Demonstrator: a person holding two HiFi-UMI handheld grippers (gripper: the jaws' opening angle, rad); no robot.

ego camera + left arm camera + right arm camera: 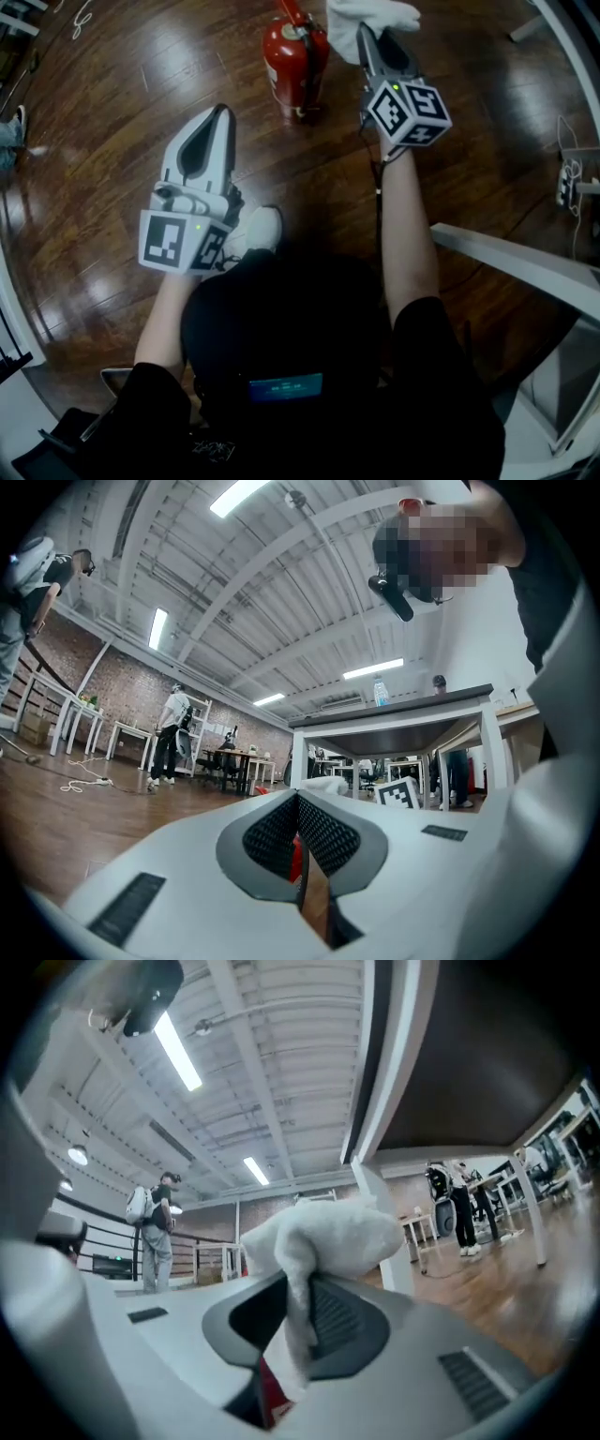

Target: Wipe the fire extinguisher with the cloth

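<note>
A red fire extinguisher [292, 64] stands upright on the wood floor [141, 103] at the top middle of the head view. Just to its right my right gripper [364, 33] is shut on a white cloth [371, 17], which bunches above the jaws. In the right gripper view the cloth [323, 1241] fills the space between the jaws, with a sliver of red below it. My left gripper [221, 112] hangs lower and to the left of the extinguisher, shut with nothing held. A red strip of the extinguisher [296, 859] shows through its jaws.
A white table leg and frame [511, 258] run along the right of the head view. Cables and a power strip [567, 183] lie at the far right. My white shoe [258, 230] is on the floor below the left gripper. People and tables [173, 738] stand far off.
</note>
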